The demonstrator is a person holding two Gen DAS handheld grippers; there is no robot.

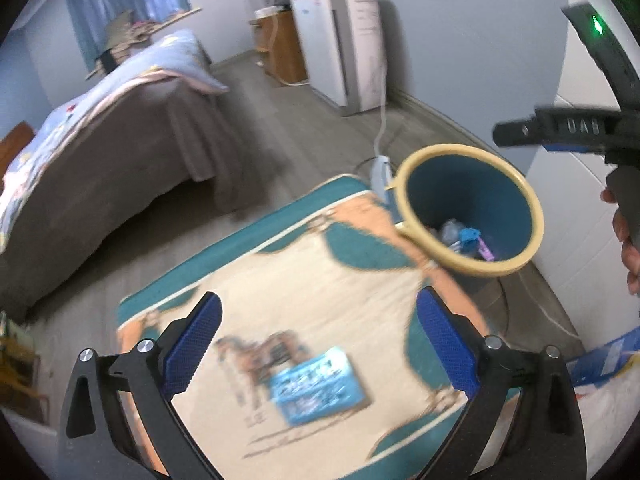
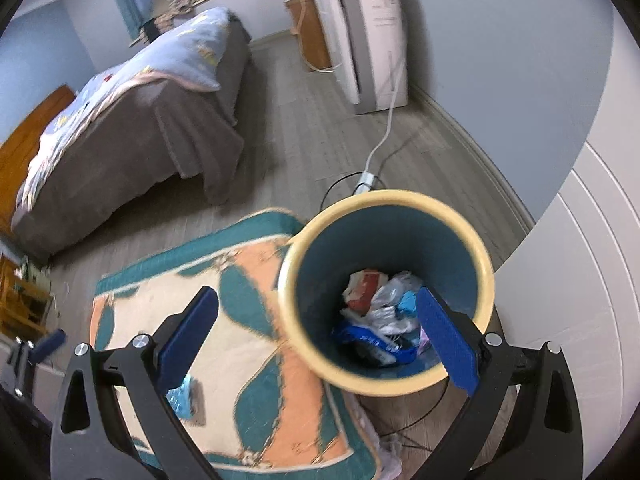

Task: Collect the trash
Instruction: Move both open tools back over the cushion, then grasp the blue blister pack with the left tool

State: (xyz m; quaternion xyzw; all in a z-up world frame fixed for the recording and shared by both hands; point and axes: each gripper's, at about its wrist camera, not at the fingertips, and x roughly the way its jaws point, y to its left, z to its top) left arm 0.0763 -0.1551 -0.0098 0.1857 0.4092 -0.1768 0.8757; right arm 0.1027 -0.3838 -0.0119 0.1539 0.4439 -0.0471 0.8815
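A round bin [image 2: 384, 200] with a cream rim and teal inside stands on the floor at the corner of a patterned rug [image 2: 256, 308]. Crumpled wrappers and plastic bags [image 2: 380, 312] lie at its bottom. My right gripper [image 2: 318, 340] hangs open above the bin's near rim with nothing between its fingers. My left gripper [image 1: 320, 340] is open and empty above the rug [image 1: 304, 272]. A light blue packet [image 1: 318, 386] lies flat on the rug just below it. The bin [image 1: 468, 208] is up and to the right in the left wrist view. The packet [image 2: 182, 396] peeks out behind a finger.
A bed [image 1: 132, 128] with a blue cover fills the left. A white appliance [image 2: 372, 40] and a wooden cabinet [image 1: 280, 48] stand against the far wall. A white cable and power strip [image 2: 368, 178] lie behind the bin. White panels [image 2: 580, 280] rise on the right.
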